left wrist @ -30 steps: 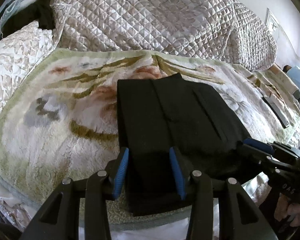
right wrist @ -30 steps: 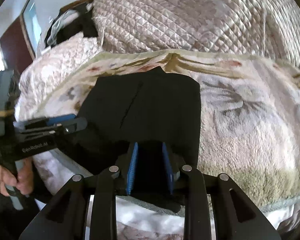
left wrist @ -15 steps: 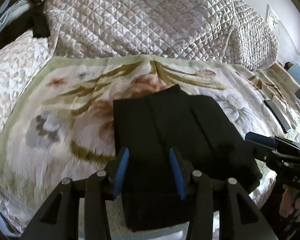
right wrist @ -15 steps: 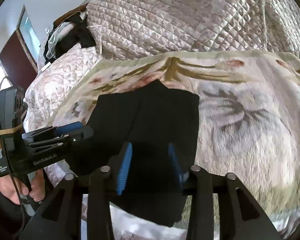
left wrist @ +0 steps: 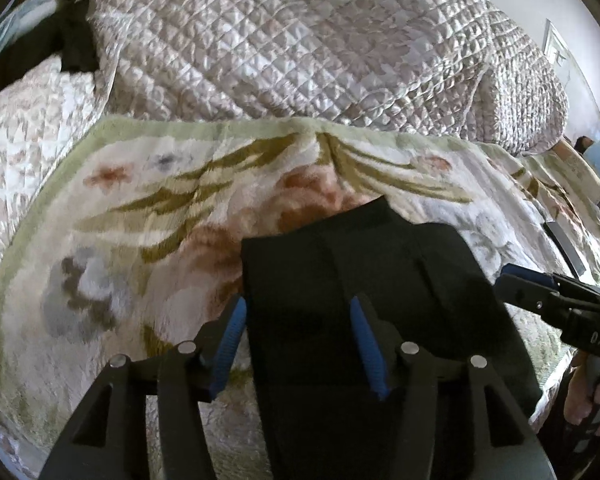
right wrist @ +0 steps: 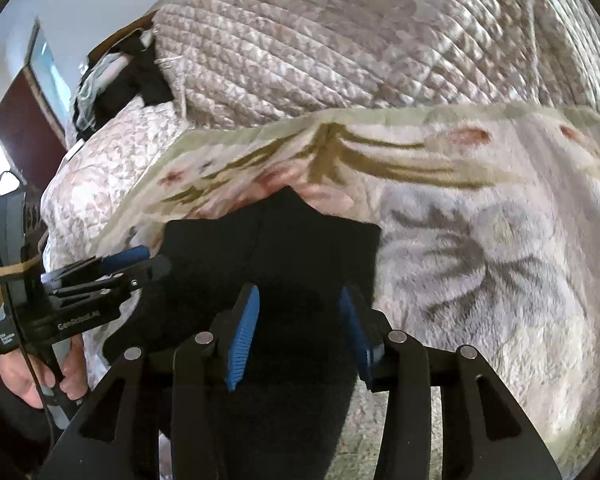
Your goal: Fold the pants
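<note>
Setting: a bed, with a plush floral blanket [left wrist: 148,240] spread as the work surface and a quilted, diamond-stitched bedspread [left wrist: 300,48] heaped behind it.
Pants: the black pants [left wrist: 364,280] lie folded into a flat, roughly rectangular pad on the blanket's near half, their near end over the blanket's front edge.
Left gripper: the left gripper [left wrist: 296,344] hovers over the pants' near left part; its jaws are opening, blue pads clear of the cloth, holding nothing.
Right gripper: the right gripper [right wrist: 298,338] is over the pants' near right part, jaws roughly halfway apart, cloth below them but not pinched.
Handling: probably light, soft and limp, several layers thick; it would sag if lifted by one point.
Where to grip: likely the two near corners, pinching all layers together.
Textures: matte dark weave with straight creases; fuzzy pile on the blanket; glossy puckered quilting.
</note>
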`<state>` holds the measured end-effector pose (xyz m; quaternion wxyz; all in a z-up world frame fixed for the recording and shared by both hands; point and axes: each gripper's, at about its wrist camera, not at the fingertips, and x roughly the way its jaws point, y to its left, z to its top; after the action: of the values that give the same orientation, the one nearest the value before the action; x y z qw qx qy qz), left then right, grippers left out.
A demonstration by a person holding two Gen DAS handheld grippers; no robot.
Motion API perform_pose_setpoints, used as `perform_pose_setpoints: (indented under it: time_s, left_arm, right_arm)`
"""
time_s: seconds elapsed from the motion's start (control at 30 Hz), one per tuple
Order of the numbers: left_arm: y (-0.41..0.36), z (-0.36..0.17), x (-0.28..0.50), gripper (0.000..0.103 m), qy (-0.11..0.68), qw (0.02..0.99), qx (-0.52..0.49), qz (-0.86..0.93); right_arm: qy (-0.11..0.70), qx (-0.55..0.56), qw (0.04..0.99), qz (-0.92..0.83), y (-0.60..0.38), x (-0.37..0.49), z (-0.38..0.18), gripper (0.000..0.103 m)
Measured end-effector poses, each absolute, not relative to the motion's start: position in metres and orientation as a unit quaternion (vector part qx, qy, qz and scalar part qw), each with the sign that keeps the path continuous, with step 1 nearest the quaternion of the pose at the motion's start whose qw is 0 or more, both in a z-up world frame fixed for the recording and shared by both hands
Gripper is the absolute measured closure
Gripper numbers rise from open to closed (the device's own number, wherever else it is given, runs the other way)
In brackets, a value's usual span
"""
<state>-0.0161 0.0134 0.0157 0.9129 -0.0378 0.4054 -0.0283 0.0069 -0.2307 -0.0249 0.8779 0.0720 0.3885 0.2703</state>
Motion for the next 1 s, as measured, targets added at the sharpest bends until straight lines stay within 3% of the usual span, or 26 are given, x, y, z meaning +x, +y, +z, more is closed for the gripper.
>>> perform_pose_setpoints:
  time_s: [0.37, 0.5, 1.0]
  left_arm:
    - [0.024, 0.008, -0.016, 0.043, 0.399, 0.915, -0.052, -0.029]
    - [0.025, 0.003, -0.008, 0.041, 0.4, 0.914, -0.058, -0.031]
    - [0.022, 0.002, -0.028, 0.039, 0.408, 0.908, -0.073, -0.063]
  right_arm:
    - [0.382, 0.086, 0.886, 0.248, -0.238, 0.013, -0.03, 0.059]
    - [0.428, 0.086, 0.875, 0.212, -0.24, 0.03, -0.05, 0.059]
    - [0.434, 0.155, 0.848, 0.26, -0.252, 0.015, -0.053, 0.059]
